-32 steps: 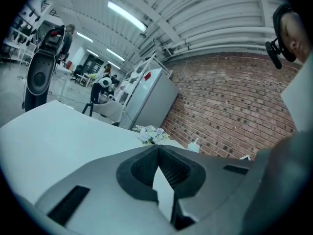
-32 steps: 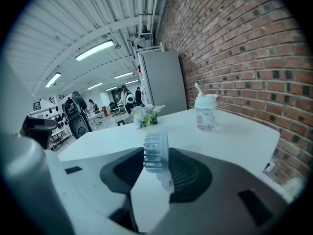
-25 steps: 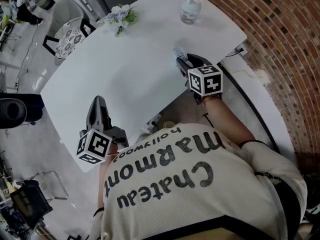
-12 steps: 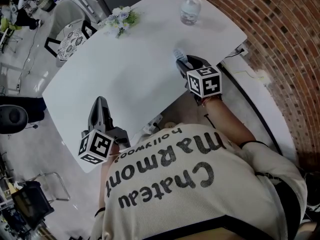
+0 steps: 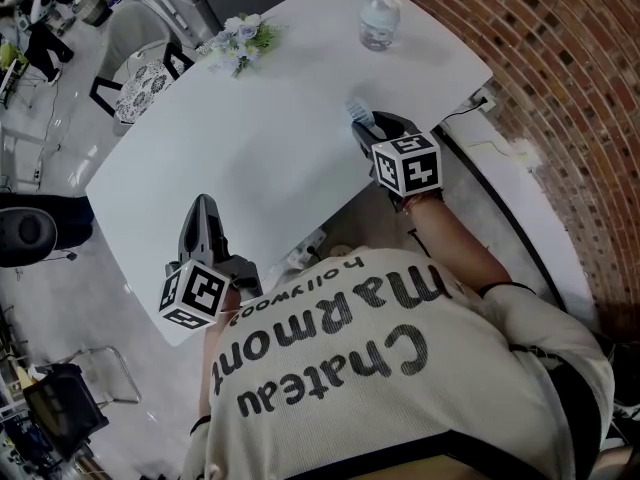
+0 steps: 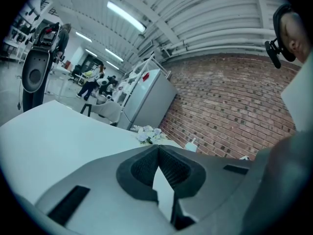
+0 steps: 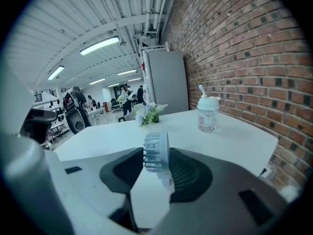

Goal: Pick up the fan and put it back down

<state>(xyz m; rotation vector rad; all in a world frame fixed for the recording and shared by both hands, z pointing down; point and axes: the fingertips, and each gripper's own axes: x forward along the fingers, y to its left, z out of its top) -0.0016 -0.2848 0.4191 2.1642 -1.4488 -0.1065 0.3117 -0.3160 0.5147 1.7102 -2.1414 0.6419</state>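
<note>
**A:** Where was the small fan (image 7: 157,153) at that moment?

**B:** Between the jaws of the right tongs (image 5: 362,121), upright, its ribbed round head turned edge-on to that tongs' own camera. It was over the white tabletop (image 5: 260,138), close to the near long edge and toward the right-hand corner, at the end by the brick wall (image 5: 560,88).

**A:** Clamped, or only standing in the gap?

**B:** Clamped, as far as I could see. The two dark ribbed pads stood fairly wide apart, and the fan's head filled the space between their tips, touching each side. Whether its foot rested on the tabletop or hung just clear of it I could not tell.

**A:** And the other hand?

**B:** The left tongs (image 6: 158,148) were together, tips meeting with nothing between them. They were over the near left corner of the tabletop, pointing across it, well apart from the fan.

**A:** Anything else on the tabletop?

**B:** Two things, both well away from the tongs. A clear bottle (image 5: 378,20) with a white nozzle top stood near the far right corner, beside the wall. A small bunch of pale flowers (image 5: 238,36) lay at the far long edge, about midway along it — and a chair (image 5: 138,80) stood on the floor beyond that edge.

**A:** And the person?

**B:** Seen from above — a pale shirt (image 5: 400,388) with dark lettering, at the near long edge.
</note>
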